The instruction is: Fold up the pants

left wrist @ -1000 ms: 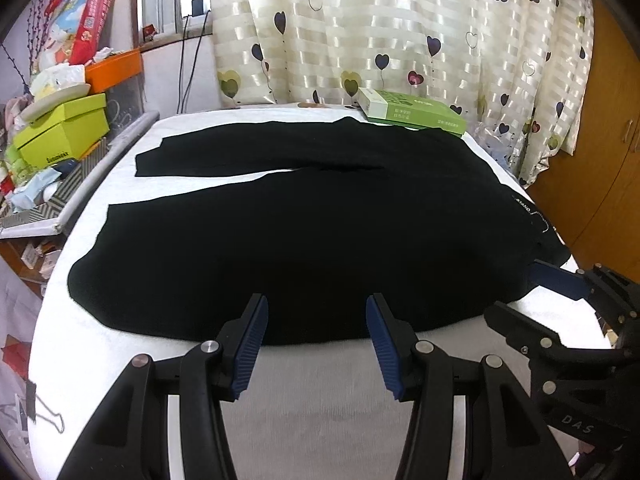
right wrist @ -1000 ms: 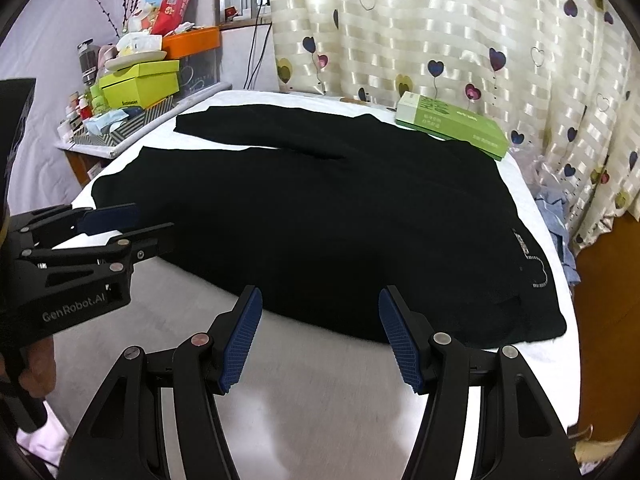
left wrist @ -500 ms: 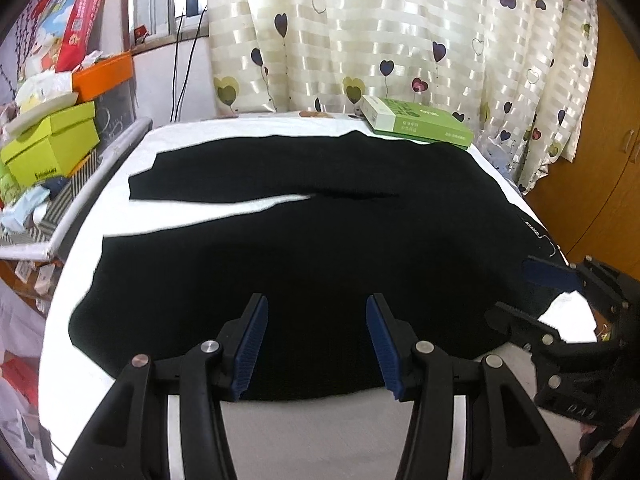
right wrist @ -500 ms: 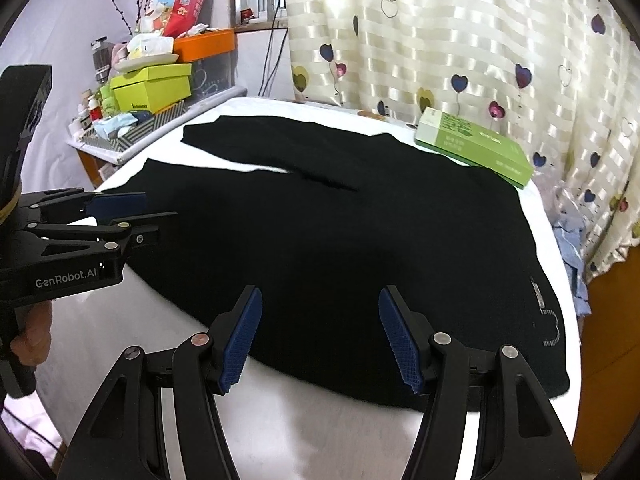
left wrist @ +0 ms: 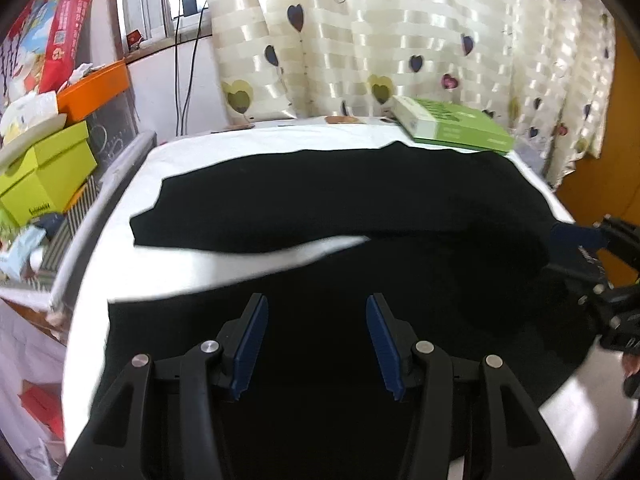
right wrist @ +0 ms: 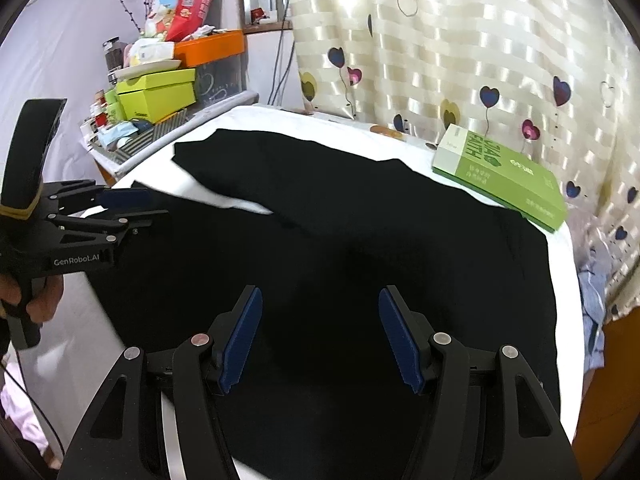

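On a white-covered bed point(left wrist: 224, 148) beneath a heart-print curtain point(left wrist: 400, 40), black pants point(left wrist: 340, 200) are seen from the left wrist camera, spread flat with the two legs pointing left and a white wedge of sheet showing between them. The left gripper point(left wrist: 316, 336) is held over the near leg with its blue pads wide apart and nothing between them, while the right gripper point(left wrist: 576, 240) is glimpsed at the frame's right edge by the waist end; its grip cannot be judged from this angle. A green box point(left wrist: 456, 128) is left at the far edge, touching or just beside the upper leg. From the right wrist camera, the right gripper point(right wrist: 320, 340) is shown equally wide open and empty above the seat and waist area of the pants point(right wrist: 380, 240), with the left gripper point(right wrist: 120, 208) poised at the left over the near leg's hem end, held in a hand point(right wrist: 24, 296). The step in hand is judged to be the reach for the near edge, so that one leg can be laid over the other. It would be done well if both layers of the edge were pinched together at hem and waist, lifted evenly and carried across without dragging. The fabric looks matte, dark and smooth, with few wrinkles visible.
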Tool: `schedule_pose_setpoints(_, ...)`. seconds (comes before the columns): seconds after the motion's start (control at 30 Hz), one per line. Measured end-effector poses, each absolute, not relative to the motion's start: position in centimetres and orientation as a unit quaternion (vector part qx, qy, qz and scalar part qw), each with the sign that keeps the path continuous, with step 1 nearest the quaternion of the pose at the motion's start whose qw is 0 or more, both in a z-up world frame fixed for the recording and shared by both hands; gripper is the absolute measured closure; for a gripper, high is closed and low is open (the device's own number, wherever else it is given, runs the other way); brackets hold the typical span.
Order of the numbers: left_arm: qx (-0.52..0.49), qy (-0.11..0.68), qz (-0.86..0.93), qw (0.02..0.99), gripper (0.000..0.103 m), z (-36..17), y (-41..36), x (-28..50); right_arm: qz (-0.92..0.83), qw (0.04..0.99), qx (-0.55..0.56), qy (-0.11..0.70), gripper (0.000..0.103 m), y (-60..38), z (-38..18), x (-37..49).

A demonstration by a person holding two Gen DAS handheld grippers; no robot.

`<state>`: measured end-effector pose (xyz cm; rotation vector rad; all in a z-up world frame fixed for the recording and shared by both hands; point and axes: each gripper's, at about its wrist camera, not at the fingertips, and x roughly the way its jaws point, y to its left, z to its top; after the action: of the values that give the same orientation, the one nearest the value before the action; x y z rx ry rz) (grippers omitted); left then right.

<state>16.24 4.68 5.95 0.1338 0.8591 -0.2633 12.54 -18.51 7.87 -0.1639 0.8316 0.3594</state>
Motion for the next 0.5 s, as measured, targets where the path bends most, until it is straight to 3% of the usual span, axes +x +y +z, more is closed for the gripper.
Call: schedule_pose_setpoints(0.5,0.078,0.432,-0.096,0.893,0.048,5.1,6.0,31.0,0.201,0.87,-0.086,0.442,0.041,-20.0,5.9,28.6)
